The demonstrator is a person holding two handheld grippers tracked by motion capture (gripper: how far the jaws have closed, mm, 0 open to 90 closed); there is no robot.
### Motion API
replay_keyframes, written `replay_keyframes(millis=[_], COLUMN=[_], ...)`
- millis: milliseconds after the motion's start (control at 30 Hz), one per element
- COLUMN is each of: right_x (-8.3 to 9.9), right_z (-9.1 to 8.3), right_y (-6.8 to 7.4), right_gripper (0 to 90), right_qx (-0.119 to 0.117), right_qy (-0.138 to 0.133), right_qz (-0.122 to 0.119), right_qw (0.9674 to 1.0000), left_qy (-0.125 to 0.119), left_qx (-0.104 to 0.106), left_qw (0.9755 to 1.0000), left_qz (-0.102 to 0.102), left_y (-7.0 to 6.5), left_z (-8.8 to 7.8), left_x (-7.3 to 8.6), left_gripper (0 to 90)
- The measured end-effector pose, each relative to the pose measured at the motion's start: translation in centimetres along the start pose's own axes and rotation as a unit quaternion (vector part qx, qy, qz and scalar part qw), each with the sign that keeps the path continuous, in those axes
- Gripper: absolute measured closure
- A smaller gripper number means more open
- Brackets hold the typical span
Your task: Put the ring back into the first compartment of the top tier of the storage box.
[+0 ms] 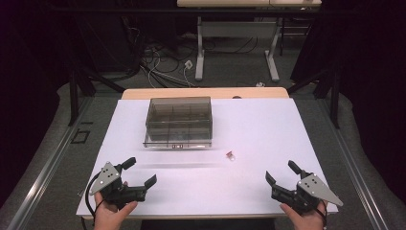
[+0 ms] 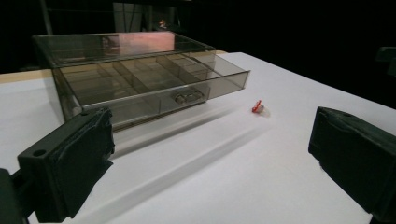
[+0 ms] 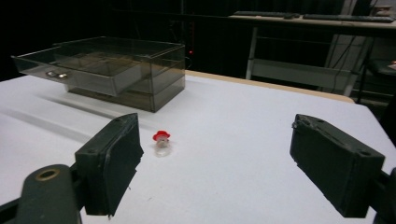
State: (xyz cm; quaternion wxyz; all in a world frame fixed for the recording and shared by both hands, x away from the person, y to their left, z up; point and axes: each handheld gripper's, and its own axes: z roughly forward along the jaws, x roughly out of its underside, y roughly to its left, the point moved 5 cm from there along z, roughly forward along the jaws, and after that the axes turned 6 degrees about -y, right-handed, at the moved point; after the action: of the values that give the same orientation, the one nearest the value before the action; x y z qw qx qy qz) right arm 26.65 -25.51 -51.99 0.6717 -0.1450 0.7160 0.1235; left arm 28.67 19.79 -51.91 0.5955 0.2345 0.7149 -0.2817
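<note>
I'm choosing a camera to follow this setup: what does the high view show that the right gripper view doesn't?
The high view alone shows both hands, the left gripper with open jaws, and the floor cables beyond the table. The right gripper view alone shows the small vial's red cap clearly and a keyboard on the far desk. Both show the white table, the smoky plastic box with its top drawer pulled partly out, the vial, and the right gripper, open and empty.

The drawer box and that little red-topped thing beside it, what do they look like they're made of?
Drawer box: likely smoke-tinted clear plastic, glossy; dividers show through its walls. Red-topped piece: seemingly a clear plastic or glass body with a red cap, too small to be sure.
</note>
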Motion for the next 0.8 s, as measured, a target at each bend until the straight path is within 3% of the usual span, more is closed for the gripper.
replay_keyframes(millis=[267,367,800], right_x=[0.4,0.5,0.5], right_z=[0.2,0.2,-0.2], right_y=[0.3,0.5,0.2], right_gripper=[15.6,15.2,15.1], right_qx=[-0.017,-0.029,-0.031], right_qy=[0.013,0.012,0.017], right_qz=[-0.001,0.008,0.017], right_qw=[0.9998,0.9995,0.9992], left_qy=[0.009,0.011,0.016], left_qx=[0.022,0.027,0.038], left_qw=[0.9996,0.9994,0.9991], left_qz=[0.015,0.017,0.012], left_y=[-1.3,-1.8,-3.8], left_z=[1.0,1.4,2.9], left_x=[0.3,0.4,0.1], left_gripper=[0.2,0.5,0.9])
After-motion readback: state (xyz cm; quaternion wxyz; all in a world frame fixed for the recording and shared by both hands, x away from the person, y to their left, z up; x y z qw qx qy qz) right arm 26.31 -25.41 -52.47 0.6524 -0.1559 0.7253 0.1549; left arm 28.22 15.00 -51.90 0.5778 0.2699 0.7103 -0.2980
